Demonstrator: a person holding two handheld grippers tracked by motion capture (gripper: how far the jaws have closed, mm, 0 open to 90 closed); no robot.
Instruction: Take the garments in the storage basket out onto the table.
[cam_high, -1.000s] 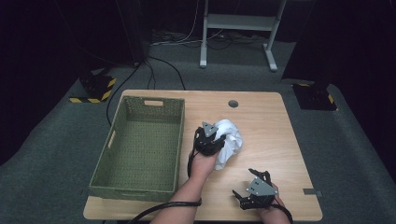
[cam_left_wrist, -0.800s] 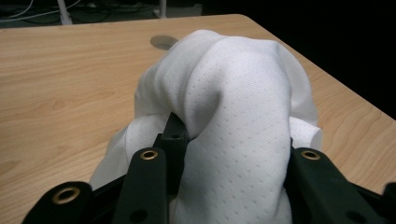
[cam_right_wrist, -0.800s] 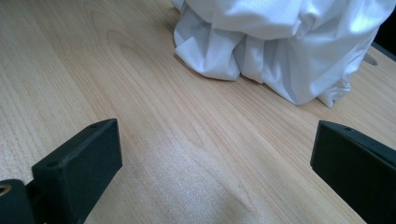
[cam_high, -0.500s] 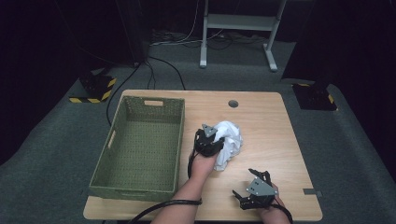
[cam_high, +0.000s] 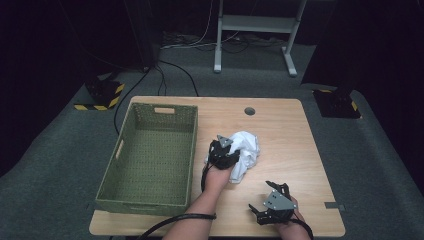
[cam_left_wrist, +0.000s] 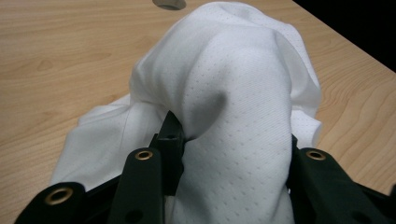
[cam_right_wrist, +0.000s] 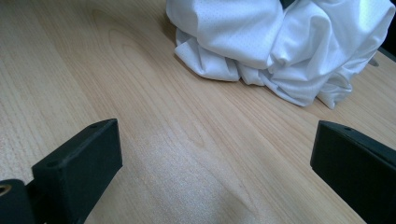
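Note:
A crumpled white mesh cloth (cam_high: 248, 146) lies at the middle of the wooden table (cam_high: 295, 130). My left gripper (cam_high: 223, 150) is at the cloth's left side, shut on a thick fold of it. In the left gripper view the cloth (cam_left_wrist: 233, 74) bulges up between the two black jaws of the left gripper (cam_left_wrist: 229, 140). They have just eased a little wider, with the fold still pinched. My right gripper (cam_high: 266, 198) rests near the table's front edge, open and holding nothing. In its own view the right gripper (cam_right_wrist: 215, 154) faces the cloth (cam_right_wrist: 280, 42) across bare wood.
A green woven basket (cam_high: 112, 172) with nothing in it stands on the table's left half, close beside my left hand. A round cable hole (cam_high: 249, 111) sits near the far edge. Dark floor, cables and a white frame lie beyond the table.
My left gripper has sunk slightly toward the table with the cloth in it. The right gripper has stayed where it was.

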